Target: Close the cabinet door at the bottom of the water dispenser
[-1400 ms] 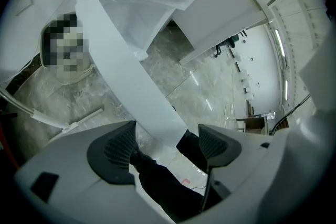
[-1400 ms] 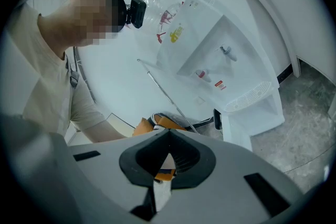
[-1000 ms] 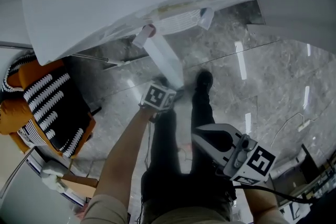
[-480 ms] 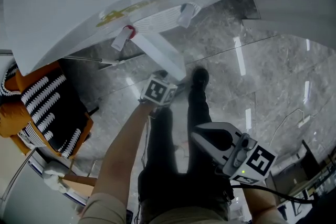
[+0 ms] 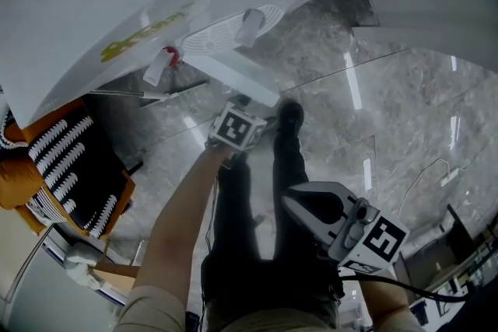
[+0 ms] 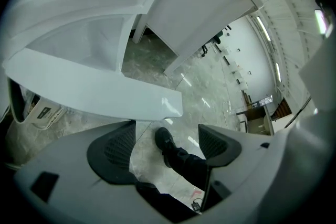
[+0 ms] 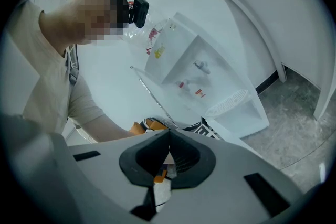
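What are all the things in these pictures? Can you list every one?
water dispenser: one, white, top of the head view.
red-marked tap: one, white and red, left over the tray.
plain tap: one, white, right over the tray.
drip tray: one, white, on the dispenser's front.
cabinet door: one, white, open, below the tray.
seat: one, orange with black-and-white stripes, left on the floor.
floor: one, grey stone-look, all around.
shoe: one clearly seen, black, beside the door's end.
left arm: one, bare, reaching toward the door.
left gripper: one, pale grey, jaws apart and empty, near the door's edge.
right gripper: one, pale grey, jaws together, at lower right.
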A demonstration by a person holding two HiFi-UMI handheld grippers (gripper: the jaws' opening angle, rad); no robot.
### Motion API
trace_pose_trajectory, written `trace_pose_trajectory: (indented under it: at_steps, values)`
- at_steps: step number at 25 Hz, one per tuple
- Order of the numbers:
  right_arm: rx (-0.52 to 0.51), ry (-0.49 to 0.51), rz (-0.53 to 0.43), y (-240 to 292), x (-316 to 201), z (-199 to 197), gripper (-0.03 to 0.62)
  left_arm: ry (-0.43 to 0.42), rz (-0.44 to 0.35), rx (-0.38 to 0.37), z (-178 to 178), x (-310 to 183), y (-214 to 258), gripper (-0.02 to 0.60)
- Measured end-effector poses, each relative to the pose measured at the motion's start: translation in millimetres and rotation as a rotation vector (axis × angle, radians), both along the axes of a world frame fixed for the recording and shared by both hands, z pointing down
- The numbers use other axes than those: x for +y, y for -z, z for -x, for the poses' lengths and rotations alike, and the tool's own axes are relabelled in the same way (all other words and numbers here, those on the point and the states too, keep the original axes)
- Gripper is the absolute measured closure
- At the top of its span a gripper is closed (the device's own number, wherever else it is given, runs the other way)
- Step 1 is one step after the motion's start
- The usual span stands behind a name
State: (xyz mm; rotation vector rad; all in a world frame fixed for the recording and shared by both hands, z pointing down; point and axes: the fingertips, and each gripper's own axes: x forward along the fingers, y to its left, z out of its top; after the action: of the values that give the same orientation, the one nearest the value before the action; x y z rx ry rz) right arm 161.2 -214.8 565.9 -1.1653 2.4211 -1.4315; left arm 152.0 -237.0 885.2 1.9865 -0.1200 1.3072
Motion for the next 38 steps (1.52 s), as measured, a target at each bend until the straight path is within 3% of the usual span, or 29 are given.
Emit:
trace_pose_trajectory:
  at_steps: [18,38]
  values:
    - [-0.004,-0.048,0.008,-6,8,-35,0.586,-0.040,-0.056,0.021,-56,-37,-4,0.229]
    - [-0.001,-0.058,0.036,-18,15,-50,0.586,-0.029,-0.134,0.018,-77,-73,-15,0.229]
